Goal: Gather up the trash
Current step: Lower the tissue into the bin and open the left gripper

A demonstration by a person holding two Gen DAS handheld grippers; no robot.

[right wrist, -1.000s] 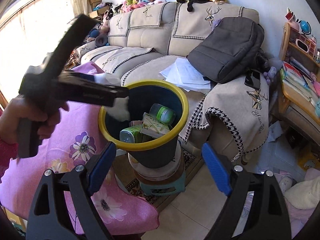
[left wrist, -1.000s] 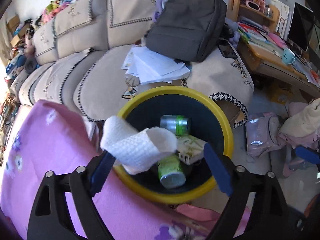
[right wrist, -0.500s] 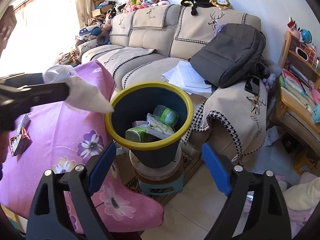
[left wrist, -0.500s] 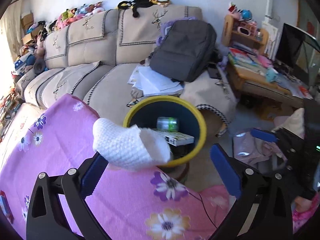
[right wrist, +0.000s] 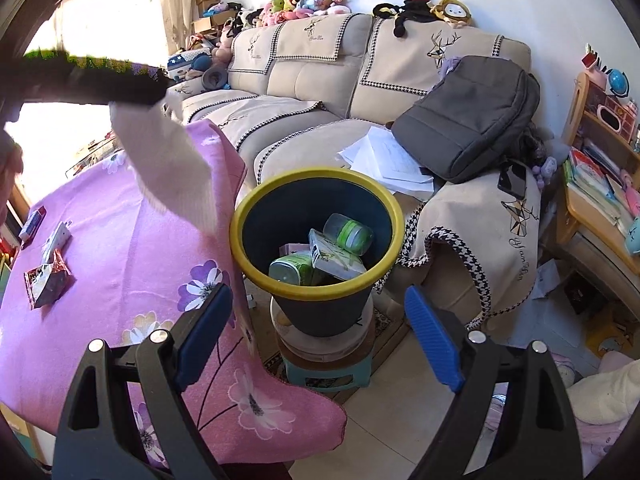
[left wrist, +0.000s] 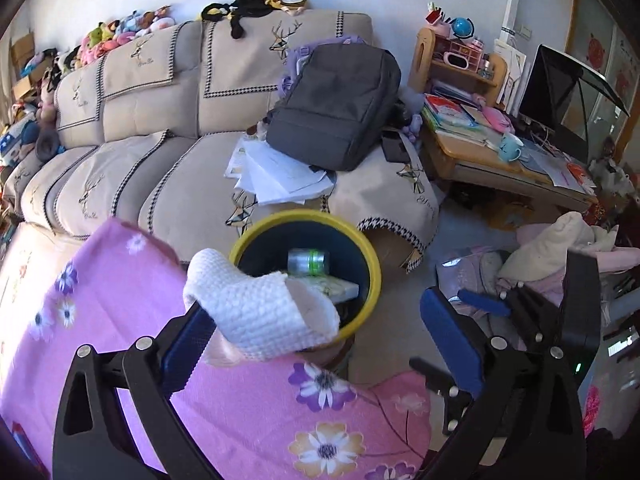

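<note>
A dark blue trash bin with a yellow rim (left wrist: 362, 244) (right wrist: 256, 196) stands on a small stool beside the pink flowered table; it holds bottles and a carton (right wrist: 334, 258). My left gripper (left wrist: 316, 332) is open wide, and a white paper towel (left wrist: 260, 316) clings to its left finger, above the table edge short of the bin. The towel also hangs in the right wrist view (right wrist: 168, 168). My right gripper (right wrist: 318, 332) is open and empty, in front of the bin. Wrappers (right wrist: 48, 280) lie on the table at left.
A beige sofa (right wrist: 320, 80) behind the bin carries a grey backpack (right wrist: 472, 116) and loose papers (right wrist: 388, 160). A cluttered wooden desk (left wrist: 500, 152) with a monitor stands to the right. Clothes (left wrist: 560, 244) lie on the floor at right.
My left gripper has pulled back and up from over the bin, with the paper towel still stuck to its left finger. The right gripper has barely moved.
</note>
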